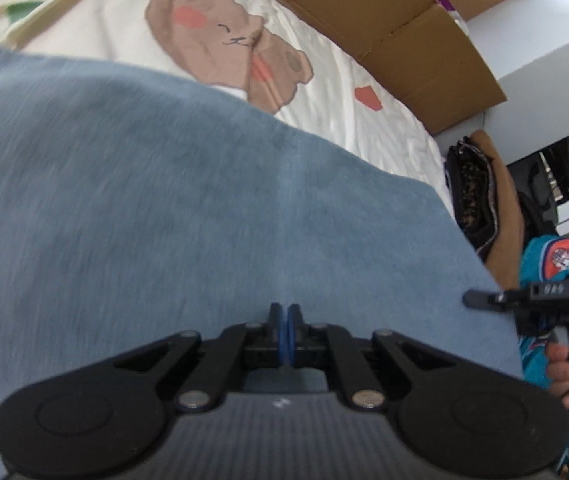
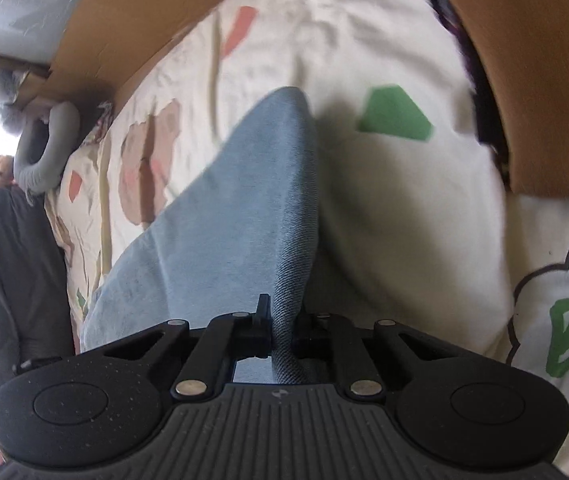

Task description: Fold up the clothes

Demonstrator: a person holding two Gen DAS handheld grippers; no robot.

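Now we're pinching a soft blue fabric garment [image 2: 220, 216] in our right tongs [image 2: 282, 320], lifting it over the cream cartoon-print bedsheet [image 2: 396, 200]; our left tongs [image 1: 283, 320] are pressing together against it.

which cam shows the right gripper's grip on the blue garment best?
Right wrist view: the right gripper is shut on a fold of the blue garment, the cloth running up between its jaws. The left wrist view shows that gripper only side-on at the garment's right edge, contact unclear.
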